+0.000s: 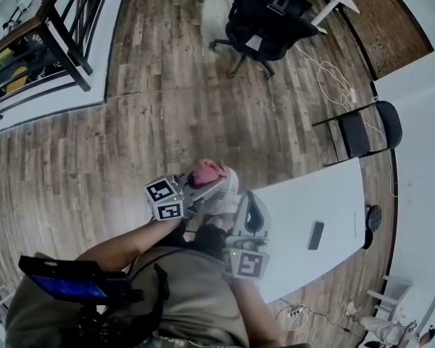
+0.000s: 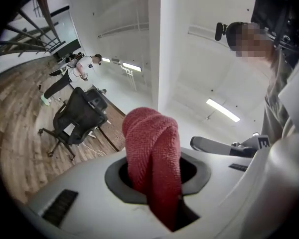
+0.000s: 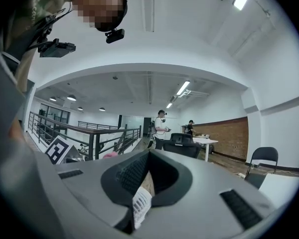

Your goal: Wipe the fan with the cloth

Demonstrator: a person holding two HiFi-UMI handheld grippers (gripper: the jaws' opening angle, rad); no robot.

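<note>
My left gripper [image 1: 201,181] is shut on a bunched red cloth [image 1: 209,170], held up in front of the person's chest. In the left gripper view the cloth [image 2: 152,158] stands out of the jaws in a thick fold. Right beside the cloth is a small white rounded thing, apparently the fan [image 1: 228,188]. My right gripper [image 1: 249,210] points at it from the right and is shut on a white ribbed piece of the fan [image 3: 140,206]. Most of the fan is hidden by the grippers. The cloth touches or nearly touches the fan; I cannot tell which.
A white table [image 1: 333,209] with a black phone [image 1: 315,235] lies to the right. Further off on the wooden floor stand a black office chair [image 1: 268,20] and a black side chair [image 1: 370,129]. A railing [image 1: 51,35] runs at the far left. Other people stand far off [image 3: 161,128].
</note>
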